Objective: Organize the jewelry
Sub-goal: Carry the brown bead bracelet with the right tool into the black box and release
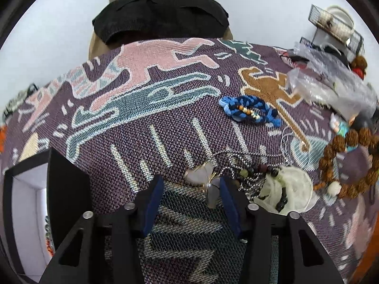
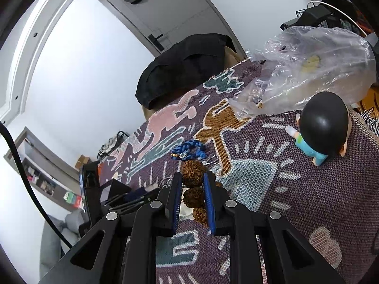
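Note:
In the left wrist view my left gripper (image 1: 190, 182) points down at the patterned cloth (image 1: 142, 127), jaws apart. A pale butterfly-shaped pendant (image 1: 205, 175) on a thin chain (image 1: 246, 156) lies between them, close against the right pad (image 1: 227, 196); the left pad stands clear of it. A blue braided bracelet (image 1: 248, 111) lies farther back. In the right wrist view my right gripper (image 2: 192, 176) is shut on a brown bead bracelet (image 2: 193, 197), with rough beads pressed between the blue pads. The same bracelet (image 1: 345, 161) shows at the right edge of the left wrist view.
A black box with white lining (image 1: 35, 201) stands at the left. A pale round pouch (image 1: 291, 189) with dark beads lies right of the pendant. A clear plastic bag (image 2: 308, 71) and a black-haired figurine (image 2: 324, 127) sit at the back right. A chair draped in black (image 1: 161, 19) stands beyond.

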### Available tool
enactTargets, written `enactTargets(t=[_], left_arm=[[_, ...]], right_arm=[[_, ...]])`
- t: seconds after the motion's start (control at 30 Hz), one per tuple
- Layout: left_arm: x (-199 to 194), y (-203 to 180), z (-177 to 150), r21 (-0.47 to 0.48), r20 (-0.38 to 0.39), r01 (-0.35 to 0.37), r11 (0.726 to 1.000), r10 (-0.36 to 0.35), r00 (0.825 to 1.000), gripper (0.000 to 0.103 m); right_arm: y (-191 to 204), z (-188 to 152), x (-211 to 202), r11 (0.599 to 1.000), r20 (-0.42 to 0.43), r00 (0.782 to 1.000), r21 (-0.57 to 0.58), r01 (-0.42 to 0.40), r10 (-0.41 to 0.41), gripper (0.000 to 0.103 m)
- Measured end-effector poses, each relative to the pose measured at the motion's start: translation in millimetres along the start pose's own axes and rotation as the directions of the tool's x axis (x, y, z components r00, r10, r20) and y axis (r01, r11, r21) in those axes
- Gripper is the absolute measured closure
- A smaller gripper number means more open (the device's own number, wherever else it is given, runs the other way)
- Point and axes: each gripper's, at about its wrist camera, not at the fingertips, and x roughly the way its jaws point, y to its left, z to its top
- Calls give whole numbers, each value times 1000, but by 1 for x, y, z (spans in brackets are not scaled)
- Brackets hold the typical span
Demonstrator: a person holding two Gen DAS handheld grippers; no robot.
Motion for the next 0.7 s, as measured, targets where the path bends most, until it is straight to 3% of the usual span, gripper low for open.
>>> enactTargets(t=[0.07,0.17,0.7], left_arm=[[-2,3,0,-6,-2,13,1000,-13,1000,84],[-5,11,-1,-43,-7,80,996,-81,997,95],[-61,26,-1,-67,111,140,988,-132,985,96]], right_arm=[[0,-2,1,1000,-3,1000,0,-2,2,83],[0,-3,3,1000,-6,1000,3,-3,4,83],[28,-5,-1,999,11,1000,-43,-19,20,83]])
